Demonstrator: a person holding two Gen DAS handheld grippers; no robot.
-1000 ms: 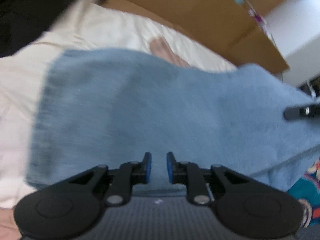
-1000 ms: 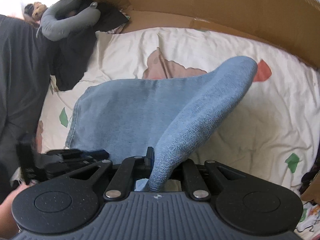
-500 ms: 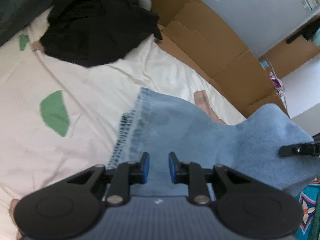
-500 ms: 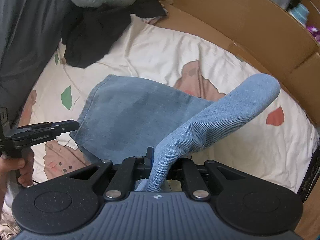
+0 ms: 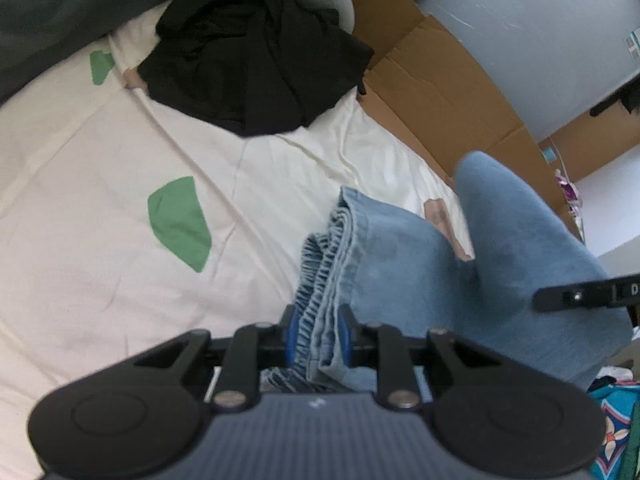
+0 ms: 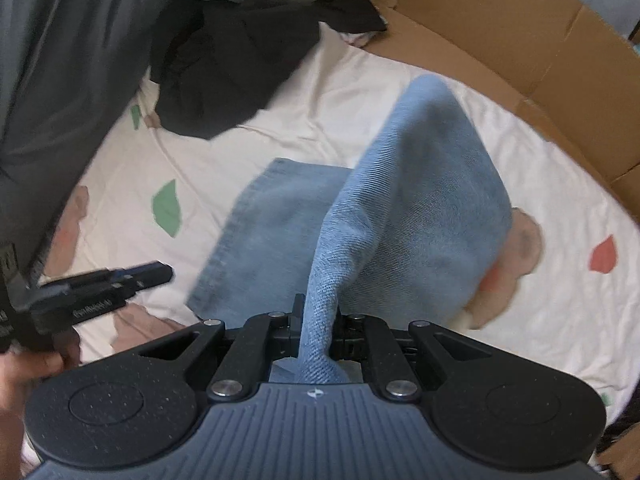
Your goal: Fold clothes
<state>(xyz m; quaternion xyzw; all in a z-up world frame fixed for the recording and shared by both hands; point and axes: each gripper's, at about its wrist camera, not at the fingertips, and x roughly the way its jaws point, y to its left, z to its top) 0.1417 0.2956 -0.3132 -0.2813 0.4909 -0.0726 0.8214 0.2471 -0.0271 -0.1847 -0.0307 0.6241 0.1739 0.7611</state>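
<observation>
The jeans, light blue denim with a visible twill weave and a puckered, stitched hem, lie partly on the bed and partly lifted in a soft arch. The left gripper has its blue-padded fingers pinching the bunched hem layers. The right gripper has its fingers pressed onto a raised fold of the same denim, which rises up and drapes over to the flat part on the sheet. The bed's cream sheet is smooth cotton with green, red and pinkish patches. A crumpled black garment sits farther off, beside brown cardboard walls.
</observation>
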